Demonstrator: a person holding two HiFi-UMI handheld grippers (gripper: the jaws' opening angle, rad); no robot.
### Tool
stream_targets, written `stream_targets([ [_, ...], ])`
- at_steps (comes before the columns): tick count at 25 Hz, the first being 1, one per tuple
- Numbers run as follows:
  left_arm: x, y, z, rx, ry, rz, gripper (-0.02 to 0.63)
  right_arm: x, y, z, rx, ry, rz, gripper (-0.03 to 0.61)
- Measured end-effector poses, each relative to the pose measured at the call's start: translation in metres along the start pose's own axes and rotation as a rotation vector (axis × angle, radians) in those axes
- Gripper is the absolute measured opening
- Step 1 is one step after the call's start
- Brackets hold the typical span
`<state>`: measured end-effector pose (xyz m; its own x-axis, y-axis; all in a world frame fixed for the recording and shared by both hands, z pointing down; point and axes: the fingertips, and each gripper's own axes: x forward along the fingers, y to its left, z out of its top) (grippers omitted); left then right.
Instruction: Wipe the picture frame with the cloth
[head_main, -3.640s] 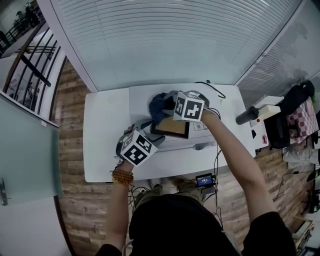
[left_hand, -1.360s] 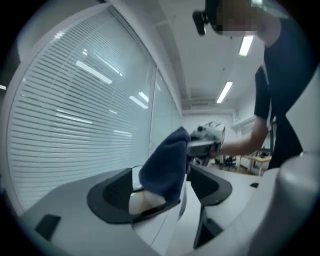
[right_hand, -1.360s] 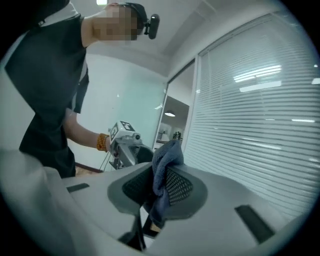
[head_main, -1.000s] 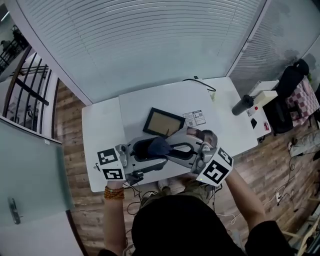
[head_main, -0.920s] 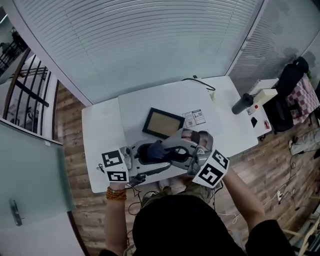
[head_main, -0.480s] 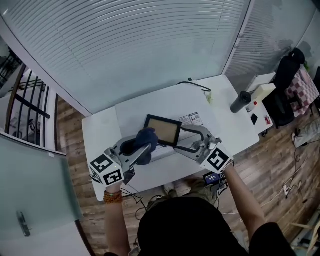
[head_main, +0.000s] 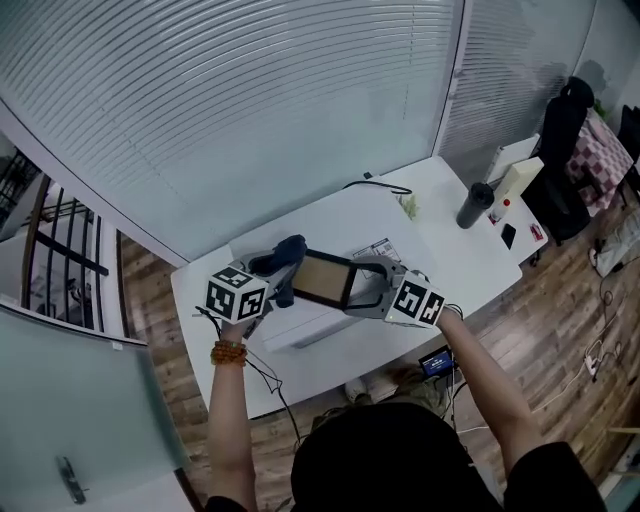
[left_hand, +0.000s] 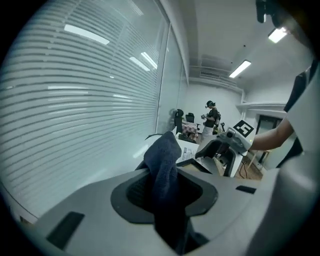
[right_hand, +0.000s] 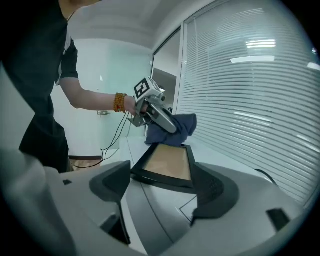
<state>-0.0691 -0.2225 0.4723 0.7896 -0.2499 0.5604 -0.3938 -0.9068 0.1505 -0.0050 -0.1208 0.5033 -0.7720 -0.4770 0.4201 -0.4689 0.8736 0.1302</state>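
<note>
1. The left hand-held gripper (left_hand: 167, 192) has just closed and is clenched on the dark blue cloth (left_hand: 165, 150), which bunches out past its tips.
2. The right hand-held gripper (right_hand: 162, 190) has just been opening. It is released, and its jaws straddle the right end of the picture frame (right_hand: 170, 165) without pressing on it.
3. The frame lies flat mid-worktop (head_main: 440, 230), with the cloth at its left end. Whether they touch is unclear.
4. I judge the wipe is just starting. The next move calls for steadying the frame, then pressing the cloth down and sweeping it rightward.
</note>
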Motion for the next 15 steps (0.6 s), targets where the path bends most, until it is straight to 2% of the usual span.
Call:
stream_targets([
  [3, 0.021, 0.008, -0.013, -0.096, 0.015, -0.033, 0.094, 0.001, 0.002, -0.002, -0.019, 0.006, 0.014, 0.342],
  [6, 0.024, 0.012, -0.011, -0.156, 0.019, -0.045, 0.089, 0.005, 0.002, -0.008, -0.062, 0.094, 0.007, 0.348],
  [10, 0.024, 0.01, -0.011, -0.17, 0.037, -0.06, 0.086, 0.008, 0.002, -0.011, -0.055, 0.165, 0.016, 0.348],
  [15, 0.022, 0.005, -0.013, -0.111, 0.089, -0.036, 0.086, 0.015, 0.003, -0.012, -0.024, 0.179, 0.062, 0.348],
])
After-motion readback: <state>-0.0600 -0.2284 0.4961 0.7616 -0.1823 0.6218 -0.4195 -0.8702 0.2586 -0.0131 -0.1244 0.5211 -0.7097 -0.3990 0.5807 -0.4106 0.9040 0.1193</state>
